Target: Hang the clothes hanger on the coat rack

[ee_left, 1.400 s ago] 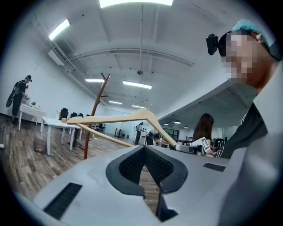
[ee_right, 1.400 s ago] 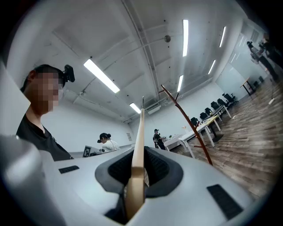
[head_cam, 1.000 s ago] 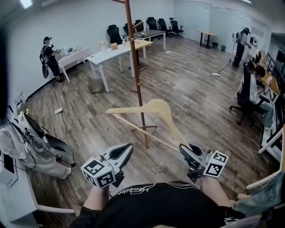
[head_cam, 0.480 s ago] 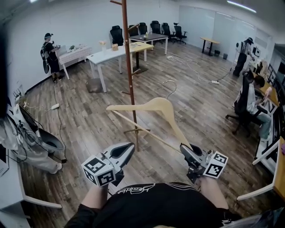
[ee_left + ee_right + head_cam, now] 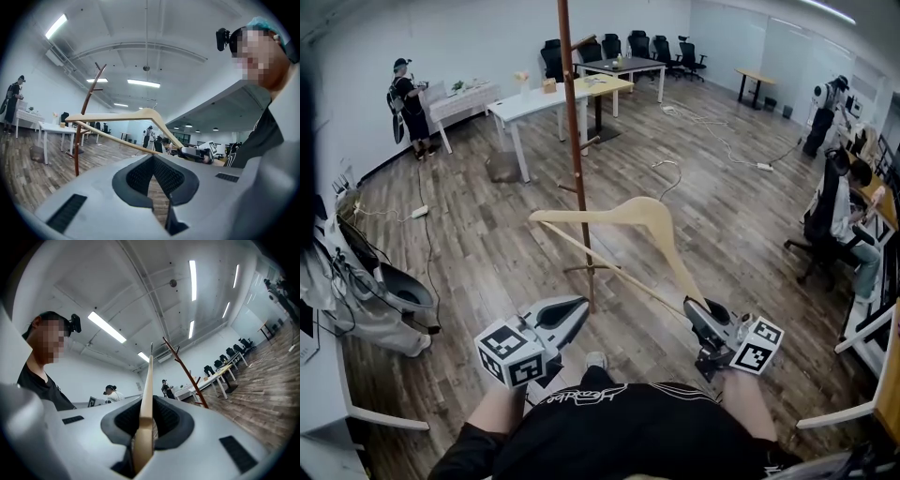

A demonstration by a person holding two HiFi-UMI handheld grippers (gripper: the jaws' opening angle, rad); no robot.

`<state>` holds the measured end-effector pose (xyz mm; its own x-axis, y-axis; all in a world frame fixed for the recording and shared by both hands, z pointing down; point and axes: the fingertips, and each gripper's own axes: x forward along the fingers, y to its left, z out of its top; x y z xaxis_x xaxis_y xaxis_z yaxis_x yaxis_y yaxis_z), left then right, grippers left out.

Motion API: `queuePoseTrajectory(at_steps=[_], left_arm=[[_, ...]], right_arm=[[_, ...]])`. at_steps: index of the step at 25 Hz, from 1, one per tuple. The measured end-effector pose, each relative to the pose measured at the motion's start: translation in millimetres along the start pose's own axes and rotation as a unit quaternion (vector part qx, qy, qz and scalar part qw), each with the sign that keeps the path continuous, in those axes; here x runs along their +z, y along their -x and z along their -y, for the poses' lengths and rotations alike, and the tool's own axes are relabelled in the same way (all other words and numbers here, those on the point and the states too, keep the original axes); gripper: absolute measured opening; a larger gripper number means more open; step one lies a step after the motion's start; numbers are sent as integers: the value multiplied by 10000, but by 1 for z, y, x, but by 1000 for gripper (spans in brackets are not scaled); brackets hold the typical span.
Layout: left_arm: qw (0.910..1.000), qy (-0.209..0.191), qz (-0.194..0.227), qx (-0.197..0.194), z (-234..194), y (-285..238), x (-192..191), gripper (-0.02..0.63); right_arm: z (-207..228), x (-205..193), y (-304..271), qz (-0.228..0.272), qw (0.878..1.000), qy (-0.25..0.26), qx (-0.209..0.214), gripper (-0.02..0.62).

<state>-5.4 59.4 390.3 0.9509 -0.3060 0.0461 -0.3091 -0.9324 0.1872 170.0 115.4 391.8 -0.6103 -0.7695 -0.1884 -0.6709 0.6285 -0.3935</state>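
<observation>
The light wooden clothes hanger (image 5: 623, 217) hangs in the air in front of me, its far arm crossing the brown coat rack pole (image 5: 573, 141) in the head view. My right gripper (image 5: 690, 308) is shut on the hanger's near end, and the wood (image 5: 147, 401) runs straight up between the jaws. To the left, my left gripper (image 5: 578, 307) is shut with nothing in it, apart from the hanger. From the left gripper (image 5: 153, 156) view, the hanger (image 5: 136, 115) passes overhead, with the coat rack (image 5: 82, 123) behind it at the left. The rack (image 5: 186, 372) leans at the right in the right gripper view.
White desks (image 5: 534, 106) and black office chairs (image 5: 623, 45) stand behind the rack. A person (image 5: 405, 98) stands at the back left and another (image 5: 844, 202) sits at the right. Cables (image 5: 675, 169) lie on the wood floor. Draped equipment (image 5: 380, 291) is at the left.
Both grippers and the hanger have come nearer to the coat rack, whose base now lies just beyond the left gripper. A shoe tip shows below. The grip has not changed.
</observation>
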Motion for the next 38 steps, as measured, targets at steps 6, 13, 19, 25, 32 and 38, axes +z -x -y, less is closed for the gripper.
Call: queuePoseTrajectory(at_steps=[6, 13, 19, 25, 32, 38], left_arm=[[9999, 99, 25, -54, -73, -37, 3, 6], [9997, 237, 50, -78, -182, -84, 28, 6], [9998, 126, 155, -13, -272, -102, 58, 6], [9996, 128, 223, 118, -333, -113, 69, 7], [9994, 255, 180, 153, -369, -132, 64, 8], [9983, 273, 289, 423, -396, -145, 77, 6]], right_arm=[[56, 1, -49, -59, 10000, -25, -40, 77], [135, 22, -137, -147, 9998, -54, -79, 77], [190, 39, -221, -162, 9998, 19, 80, 77], [226, 56, -273, -95, 9997, 151, 187, 77], [253, 64, -308, -202, 9993, 156, 285, 77], [279, 81, -334, -297, 9980, 187, 521, 77]])
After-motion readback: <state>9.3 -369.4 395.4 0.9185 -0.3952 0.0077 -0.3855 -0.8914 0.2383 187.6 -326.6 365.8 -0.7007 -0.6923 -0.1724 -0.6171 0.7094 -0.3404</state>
